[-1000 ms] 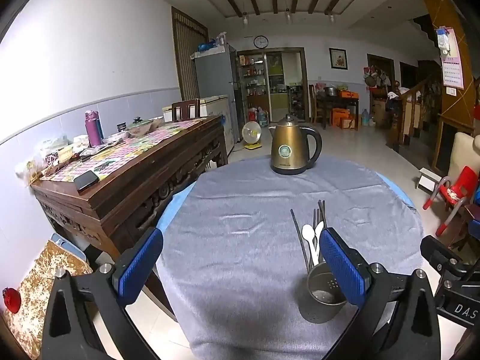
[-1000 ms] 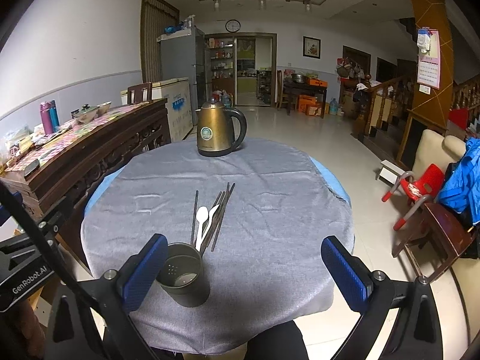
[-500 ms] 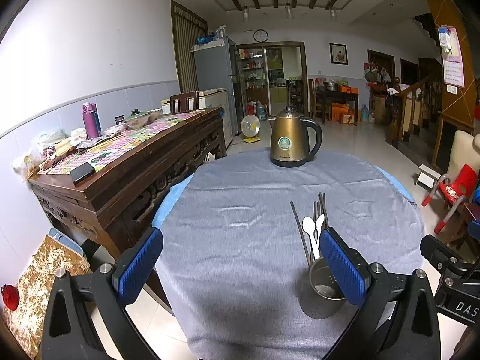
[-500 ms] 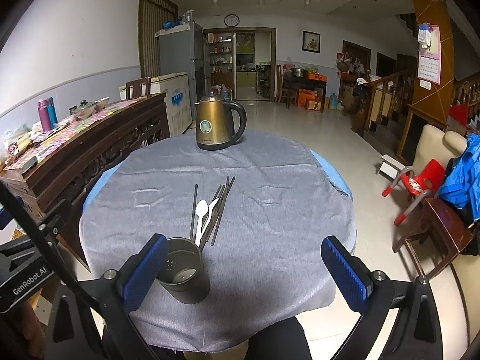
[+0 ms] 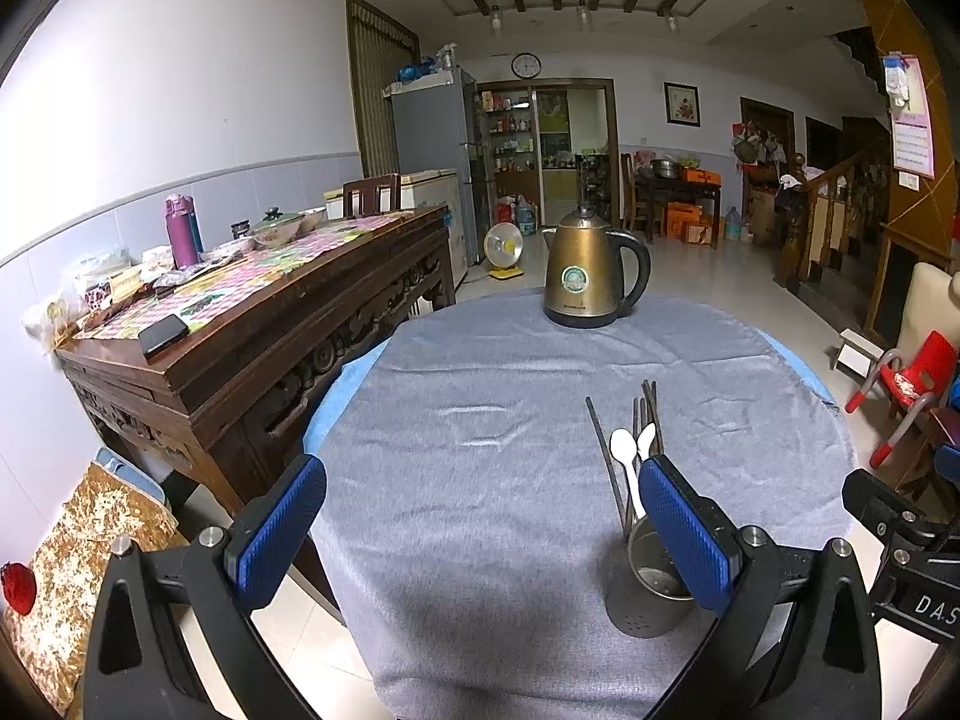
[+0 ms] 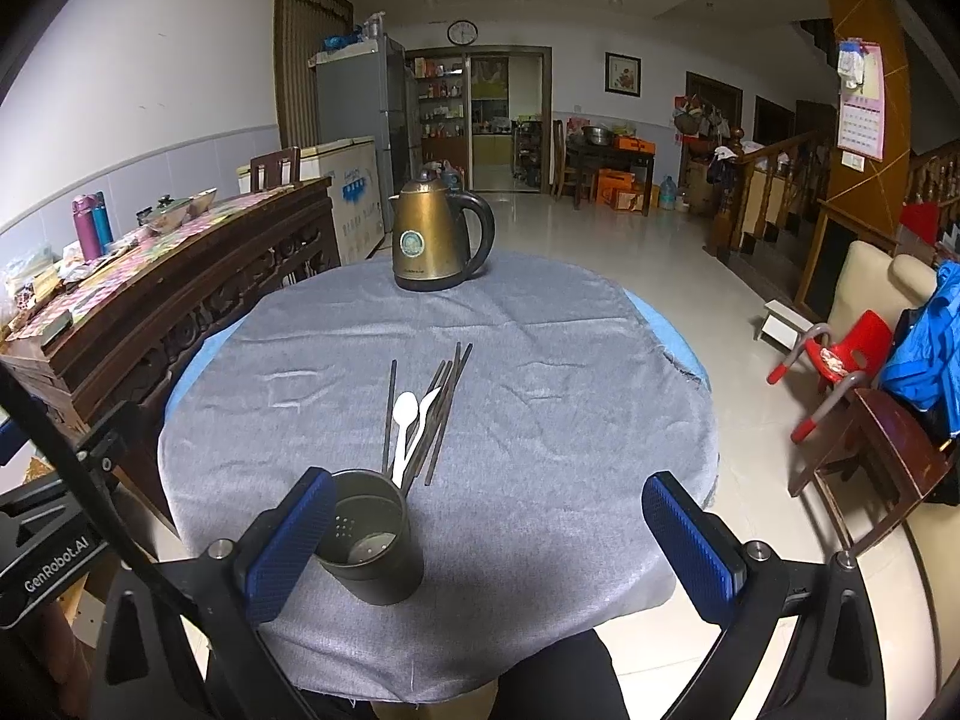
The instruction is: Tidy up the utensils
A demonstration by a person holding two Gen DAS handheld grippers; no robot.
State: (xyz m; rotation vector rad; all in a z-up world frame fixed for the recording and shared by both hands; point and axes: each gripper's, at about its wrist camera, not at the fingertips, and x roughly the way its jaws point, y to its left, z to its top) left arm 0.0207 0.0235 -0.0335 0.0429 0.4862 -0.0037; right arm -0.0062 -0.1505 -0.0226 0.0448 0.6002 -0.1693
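A grey metal utensil cup (image 6: 369,540) stands upright and empty near the front of the round table's grey cloth (image 6: 540,372). Just behind it lie several dark chopsticks (image 6: 447,396) and two white spoons (image 6: 403,420), flat on the cloth. In the left wrist view the cup (image 5: 645,600) sits behind the right finger, with the spoons (image 5: 624,450) and chopsticks (image 5: 600,444) beyond. My left gripper (image 5: 480,528) is open and holds nothing, hovering over the near edge. My right gripper (image 6: 492,546) is open too, with the cup by its left finger.
A brass-coloured kettle (image 6: 435,240) stands at the far side of the table. A carved wooden sideboard (image 5: 252,324) with bottles and dishes runs along the left. A red child's chair (image 6: 840,360) and a wooden chair (image 6: 888,456) stand to the right.
Both grippers have tilted or risen slightly, so the table sits a little lower in view. The cup and utensils have not moved. Both grippers stay open.
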